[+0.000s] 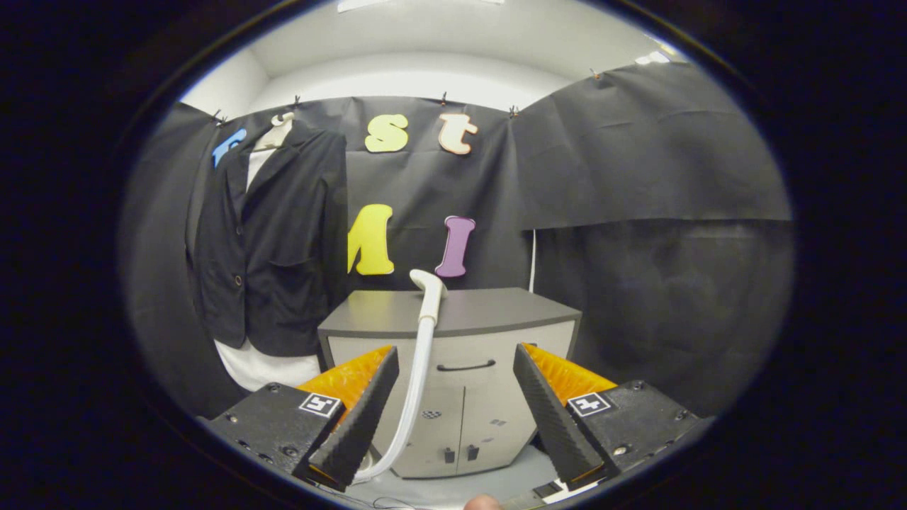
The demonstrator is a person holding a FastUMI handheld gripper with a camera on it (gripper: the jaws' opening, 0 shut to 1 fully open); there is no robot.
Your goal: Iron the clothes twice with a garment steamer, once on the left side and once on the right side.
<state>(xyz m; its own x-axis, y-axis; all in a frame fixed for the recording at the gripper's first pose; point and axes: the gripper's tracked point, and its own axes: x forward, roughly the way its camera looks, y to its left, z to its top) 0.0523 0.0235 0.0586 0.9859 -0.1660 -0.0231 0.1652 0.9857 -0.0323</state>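
A: Where's the gripper (455, 407) and what are its fingers doing?

B: It sits back from the cabinet (453, 354), pointing straight at it. The fingers (361, 418) are spread wide apart and hold nothing; the cabinet's doors and the steamer's hose show in the gap between them

A: And the steamer?

B: The steamer head (428, 287) rests on the cabinet's grey top, near its front edge, tilted up and leaning a little to the right. Its white hose (418, 382) drops down over the cabinet front and curves toward the floor just beside the left finger, without touching it as far as I can tell

A: The clothes?

B: A dark jacket (273, 241) hangs on a pale hanger (276, 131) against the black cloth wall (638, 156), up and to the left of the cabinet, well beyond the fingers. A white garment (266, 365) shows under it at the collar and below the hem. The jacket hangs flat, facing front, with buttons down the front

A: Anything else?

B: The tip of a finger of the person (484, 503) holding the tool shows just below the gripper
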